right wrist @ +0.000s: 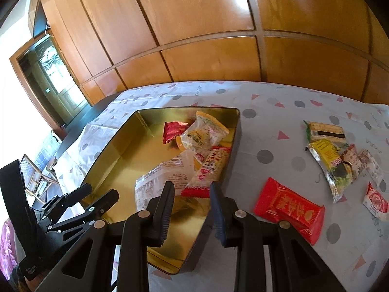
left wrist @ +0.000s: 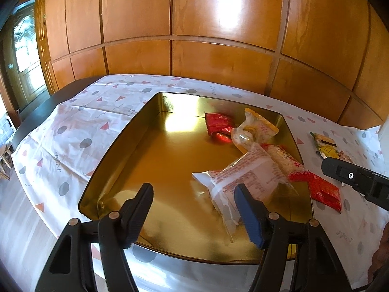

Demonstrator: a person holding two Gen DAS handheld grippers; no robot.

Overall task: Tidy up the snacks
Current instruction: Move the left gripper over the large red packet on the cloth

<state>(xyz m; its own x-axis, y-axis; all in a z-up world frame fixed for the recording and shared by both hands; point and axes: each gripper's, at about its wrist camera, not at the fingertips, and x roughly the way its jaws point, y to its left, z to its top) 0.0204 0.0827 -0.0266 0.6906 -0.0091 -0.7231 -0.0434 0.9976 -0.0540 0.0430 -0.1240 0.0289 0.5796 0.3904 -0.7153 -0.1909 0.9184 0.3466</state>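
The left tool (left wrist: 194,209) hangs wide open and empty, its ribbed black and blue pads above the near end of a shiny gold metal tin (left wrist: 155,160). The right tool (right wrist: 192,209) is also spread and empty over the tin's (right wrist: 114,170) right rim. Inside lie crinkly wrapped snacks: a white printed packet (left wrist: 240,182), a clear pouch (right wrist: 204,136) and a red foil one (right wrist: 173,130). On the dotted cloth covering the table (right wrist: 267,131), a glossy red packet (right wrist: 289,206) rests just beside the tin.

Table (right wrist: 279,131) w/ cloth (left wrist: 73,131), tin (left wrist: 109,150), snacks (right wrist: 289,206)
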